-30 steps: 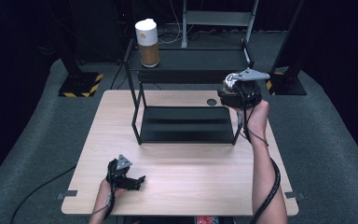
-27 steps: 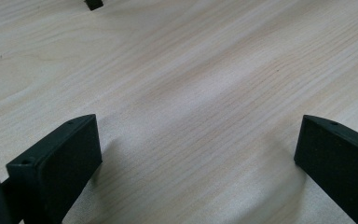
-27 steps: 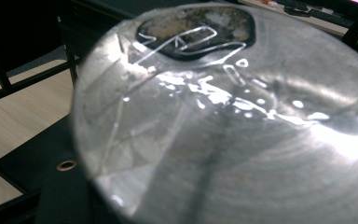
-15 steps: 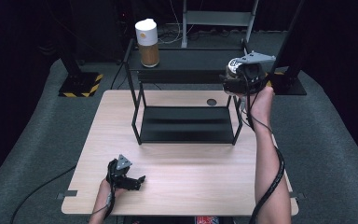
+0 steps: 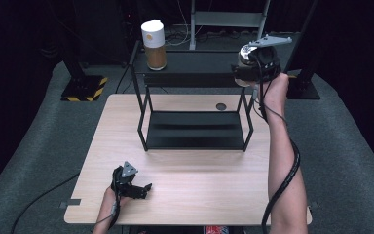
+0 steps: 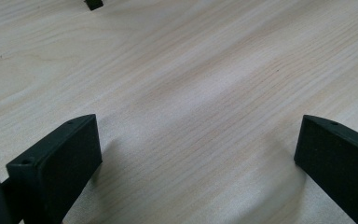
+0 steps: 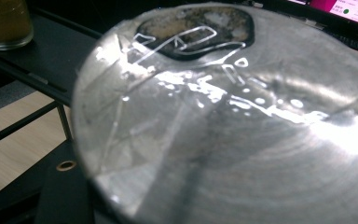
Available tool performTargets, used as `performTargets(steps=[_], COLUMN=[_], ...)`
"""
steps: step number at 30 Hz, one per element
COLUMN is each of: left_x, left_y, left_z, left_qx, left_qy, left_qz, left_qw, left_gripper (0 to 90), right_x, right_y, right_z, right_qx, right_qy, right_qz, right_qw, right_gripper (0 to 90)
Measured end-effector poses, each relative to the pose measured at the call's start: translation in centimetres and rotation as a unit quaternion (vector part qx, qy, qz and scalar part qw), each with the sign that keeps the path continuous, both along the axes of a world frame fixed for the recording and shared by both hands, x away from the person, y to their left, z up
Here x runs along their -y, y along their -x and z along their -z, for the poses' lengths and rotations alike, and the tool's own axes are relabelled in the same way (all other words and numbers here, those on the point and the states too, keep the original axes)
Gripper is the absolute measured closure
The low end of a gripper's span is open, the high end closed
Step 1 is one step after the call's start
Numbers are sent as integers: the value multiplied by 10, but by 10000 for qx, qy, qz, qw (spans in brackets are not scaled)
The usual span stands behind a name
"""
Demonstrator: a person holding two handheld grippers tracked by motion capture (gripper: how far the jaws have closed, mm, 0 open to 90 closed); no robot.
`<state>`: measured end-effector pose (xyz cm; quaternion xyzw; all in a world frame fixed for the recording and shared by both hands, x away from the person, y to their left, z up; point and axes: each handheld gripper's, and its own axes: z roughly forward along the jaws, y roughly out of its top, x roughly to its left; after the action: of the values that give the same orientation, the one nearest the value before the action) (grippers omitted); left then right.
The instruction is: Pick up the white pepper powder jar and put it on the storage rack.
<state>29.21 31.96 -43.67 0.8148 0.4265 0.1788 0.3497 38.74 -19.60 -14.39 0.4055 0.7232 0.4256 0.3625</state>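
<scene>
A: So, where is the jar now?

B: Up at the right end of the rack's top shelf [image 5: 195, 66]. The right tool [image 5: 253, 66] holds a clear jar [image 7: 223, 121] whose silvery body crowds the right gripper view, jaws closed around it. A second ago it hung lower, beside the rack's right posts over the tabletop [image 5: 190, 175]; half a second ago it was already climbing. Now it sits level with the upper shelf.

A: Is it set down?

B: I can't tell whether its base touches the shelf. From the high view it looks to be at the shelf's right edge, with the person's right forearm stretched out long behind it.

A: And the other jar?

B: The tan jar with the white lid [image 5: 154, 44] stands at the left end of that same shelf, well apart from the held one. It hasn't shifted.

A: What about the left tool?

B: The left tool [image 5: 132, 187] rests near the front edge of the tabletop, jaws spread wide with bare wood between them. It has stayed put throughout.

A: So what does the lift mean?

B: I'd judge the carry is nearly over and placing is next: ease the jar onto the shelf, clear of the edge, then release.
</scene>
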Motion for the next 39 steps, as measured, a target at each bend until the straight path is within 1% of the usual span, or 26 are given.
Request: performTargets(steps=[2,3,4,15,17,19,20,23,27,32,35,39], left_x=[0,0,0,0,0,0,0,0,0,0,0,0], left_y=[0,0,0,0,0,0,0,0,0,0,0,0], left_z=[0,0,0,0,0,0,0,0,0,0,0,0], left_qx=[-4,-1,-4,-3,-2,-1,-2,-2,-3,-2,-2,-1], left_qy=[-16,-4,-15,-13,-12,-11,-11,-13,-11,-12,-12,-13], left_qz=[11,4,10,11,12,7,7,11,8,9,10,11], left_qw=[10000,10000,10000,10000,10000,10000,10000,10000,10000,10000,10000,10000], left_gripper=[0,0,0,0,0,0,0,0,0,0,0,0], right_x=[0,-2,-2,-14,-15,-18,-18,-19,-20,-20,-21,-19], right_y=[-2,-8,-8,-41,-47,-52,-56,-63,-72,-81,-86,-89], right_z=[-1,-5,-5,-22,-24,-25,-25,-25,-27,-29,-30,-31], right_qx=[-10,-44,-44,-276,-339,-394,-452,-511,-588,-748,-856,-939], right_qy=[-8,-23,-23,29,2,28,-1,-44,-71,-116,-103,-137], right_qz=[5,28,28,170,181,212,217,258,312,370,367,331], right_qw=[10000,10000,10000,9995,9993,9990,9987,9983,9978,9964,9956,9949], right_gripper=[302,302,302,303,303,303,303,303,303,302,302,302])
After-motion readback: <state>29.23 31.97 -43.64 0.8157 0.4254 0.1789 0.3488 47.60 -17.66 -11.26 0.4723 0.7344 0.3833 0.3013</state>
